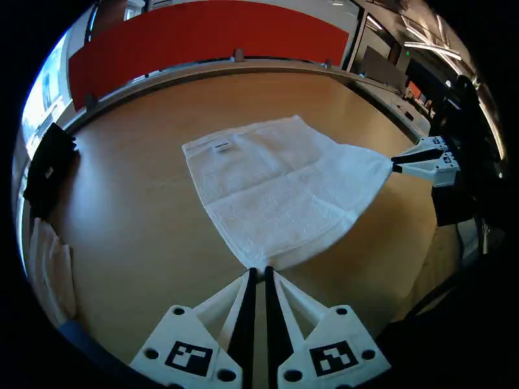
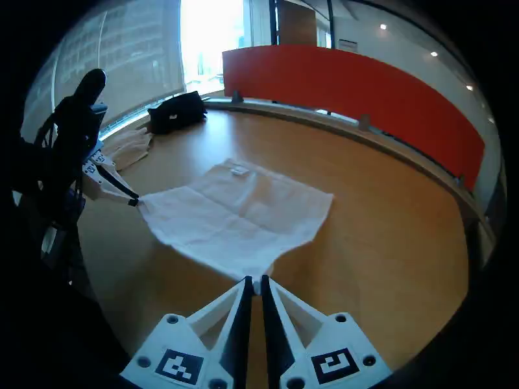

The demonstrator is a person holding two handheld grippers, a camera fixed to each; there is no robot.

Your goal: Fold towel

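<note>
A broad wooden desk curves across both views. A long red partition stands along its far edge. In the right gripper view, bright windows lie beyond the desk.

A white towel lies spread near the middle of the desk, mostly flat. Two neighbouring corners are drawn out into points, each held by a gripper.

The left gripper sits at the bottom of its own view. Its two fingers are closed to a thin slit, pinching the nearest towel corner. The right gripper is closed just as narrowly on the other drawn-out corner. Each gripper also appears at the side of the other's view, its tips meeting the towel's point, with the dark shape of the person behind it.

A black bag rests near the desk's window edge, well apart from the towel. Beside it lies a small pile of pale folded cloths.

A small tag sits on the towel near its far corner.
</note>
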